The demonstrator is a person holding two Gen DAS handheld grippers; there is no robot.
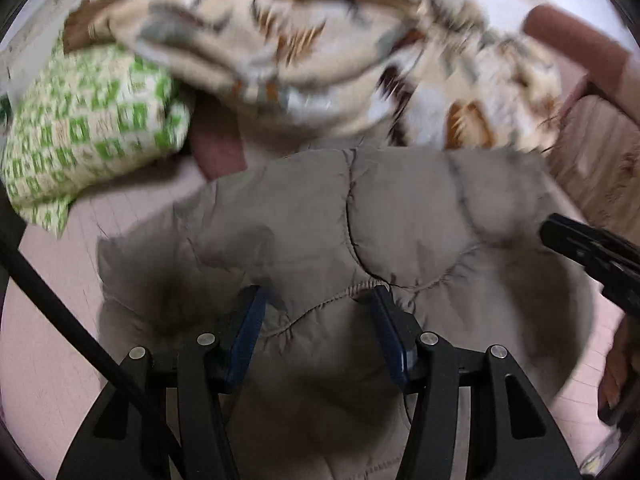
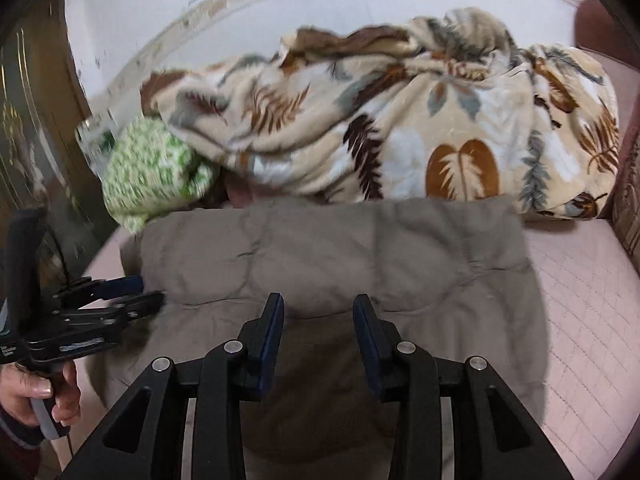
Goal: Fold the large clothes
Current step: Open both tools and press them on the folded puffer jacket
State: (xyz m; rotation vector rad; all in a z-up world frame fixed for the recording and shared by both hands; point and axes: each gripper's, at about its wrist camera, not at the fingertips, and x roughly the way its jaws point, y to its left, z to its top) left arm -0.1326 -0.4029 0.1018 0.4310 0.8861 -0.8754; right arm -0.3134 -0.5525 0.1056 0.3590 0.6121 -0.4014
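A grey-brown quilted jacket (image 1: 360,216) lies folded on the pink bed sheet (image 1: 48,340). In the left wrist view my left gripper (image 1: 320,304) hovers over the jacket's stitched seam with its blue-padded fingers (image 1: 248,328) apart and not pressing on the cloth. In the right wrist view my right gripper (image 2: 318,312) is open above the jacket (image 2: 360,248), with only fabric showing behind the gap. The left gripper (image 2: 148,291), held by a hand (image 2: 36,392), points at the jacket's left edge. The picture is blurred by motion.
A crumpled cream blanket with a leaf print (image 2: 400,128) lies behind the jacket, against the white wall. A green-and-white patterned pillow (image 2: 156,168) sits at its left end. Bare pink sheet (image 2: 580,300) shows on the right. The right gripper's black body (image 1: 592,252) enters from the right.
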